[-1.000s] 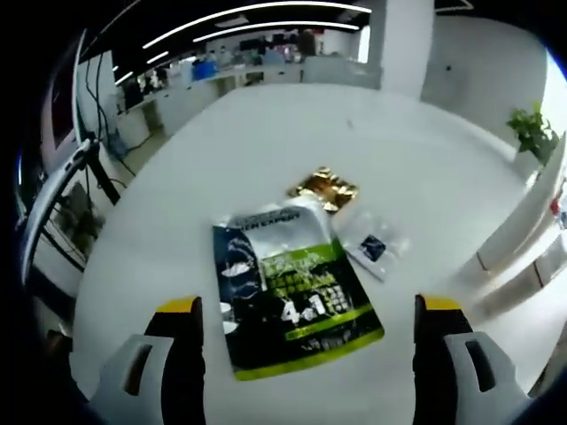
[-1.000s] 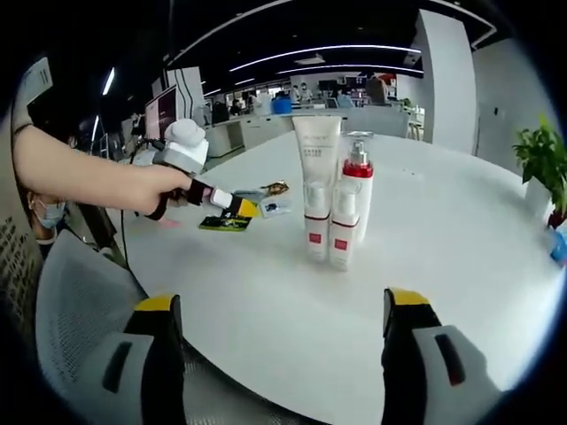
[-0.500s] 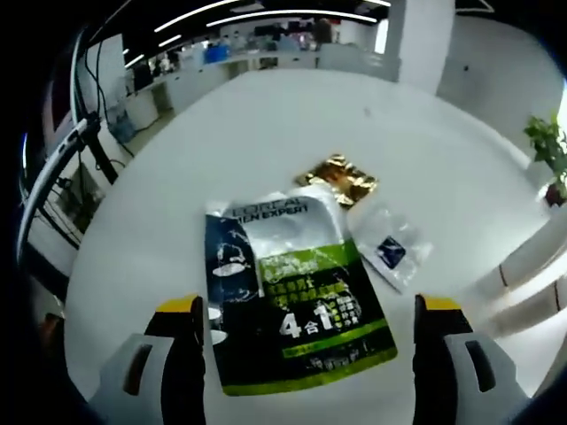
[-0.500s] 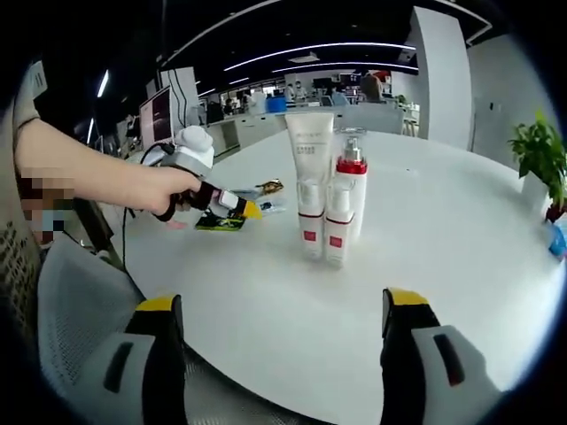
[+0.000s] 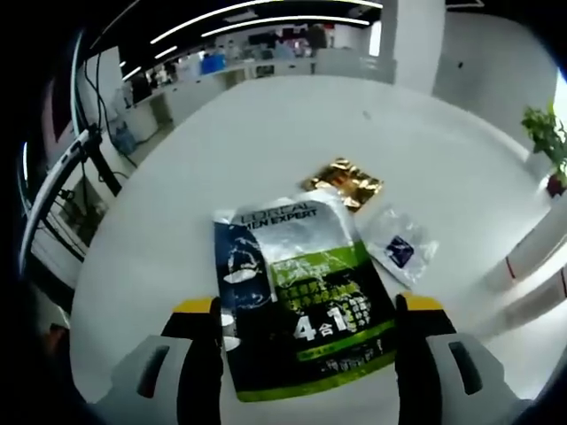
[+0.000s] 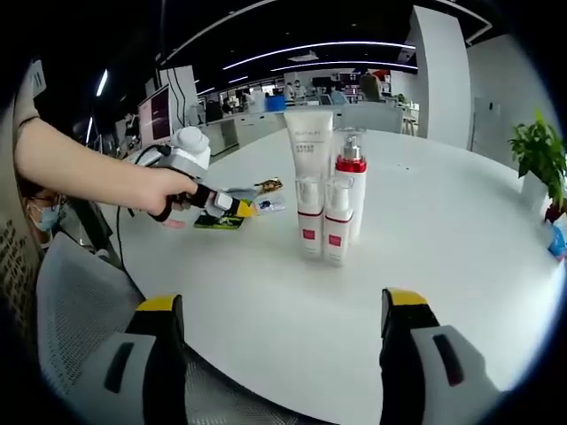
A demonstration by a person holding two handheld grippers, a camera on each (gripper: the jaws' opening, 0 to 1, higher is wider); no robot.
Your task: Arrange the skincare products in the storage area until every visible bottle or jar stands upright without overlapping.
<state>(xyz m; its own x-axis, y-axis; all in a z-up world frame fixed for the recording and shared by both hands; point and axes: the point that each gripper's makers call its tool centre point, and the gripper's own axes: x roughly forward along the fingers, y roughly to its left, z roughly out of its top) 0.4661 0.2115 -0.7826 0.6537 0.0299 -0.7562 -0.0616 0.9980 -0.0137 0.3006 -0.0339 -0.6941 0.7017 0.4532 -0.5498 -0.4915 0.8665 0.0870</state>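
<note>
The left tool (image 5: 307, 329) hangs over the desk (image 5: 266, 133) with its jaws spread wide and nothing between them, and right there between the jaw tips lies a flat sachet (image 5: 299, 294), dark with a green band and big "4" lettering. It looks thin, light and floppy, probably slick on its printed face, so I'd judge a pinch at one edge or corner is the only real hold; it will sag and cannot stand by itself. Just beyond it sits a crinkled gold packet (image 5: 342, 180), its near edge touching or tucked under the sachet's top, and off to the far right of the jaws a small clear packet (image 5: 399, 248) lies just beside the sachet's side. Those two crowd the far edge, so the near edge is the cleaner approach. Over in the right gripper view, the right tool (image 6: 282, 332) is also spread apart and empty, well back from a tight upright cluster ahead: a tall white tube (image 6: 308, 168), a pump bottle with a red collar (image 6: 351, 181) and two small bottles (image 6: 322, 220) in front, all touching or nearly so. They look rigid but top-heavy, easy to knock as a group. To the left a person's hand (image 6: 155, 190) holds the other tool over the packets.
</note>
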